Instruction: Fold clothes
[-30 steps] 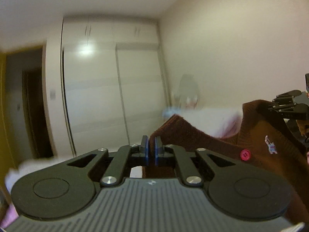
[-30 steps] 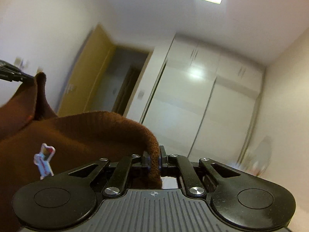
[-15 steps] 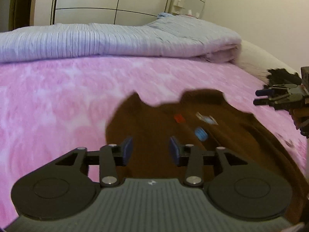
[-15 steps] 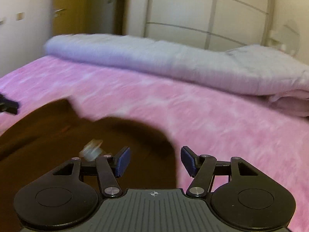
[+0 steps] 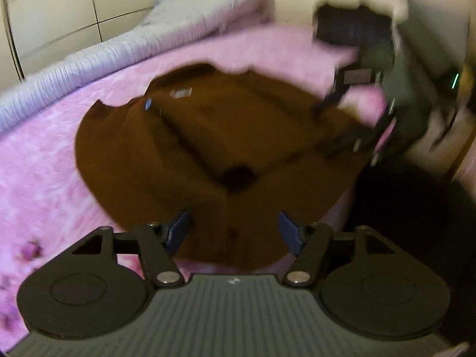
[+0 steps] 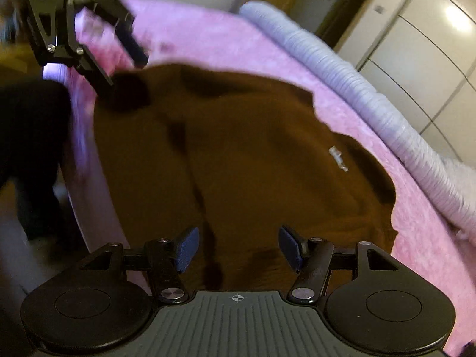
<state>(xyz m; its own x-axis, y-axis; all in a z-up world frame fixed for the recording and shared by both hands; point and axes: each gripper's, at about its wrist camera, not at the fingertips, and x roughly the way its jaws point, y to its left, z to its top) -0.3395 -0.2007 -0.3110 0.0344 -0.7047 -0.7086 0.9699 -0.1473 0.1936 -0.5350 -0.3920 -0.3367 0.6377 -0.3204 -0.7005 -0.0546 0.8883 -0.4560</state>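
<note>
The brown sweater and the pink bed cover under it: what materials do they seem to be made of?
The brown sweater looks like a soft knit, perhaps wool or a blend: matte, thick, with rounded folds. The blur hides the stitches, so this is uncertain. The pink bed cover looks like plush or fleece: a mottled, fuzzy surface without shine.

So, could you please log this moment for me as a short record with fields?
garment: brown knit sweater, lying loose on the bed
surface: pink bedspread
far edge: rolled lilac ribbed blanket
left gripper: jaws opening, pads not on the cloth
right gripper: open, empty, over the sweater's near edge
fold: not yet started
</note>
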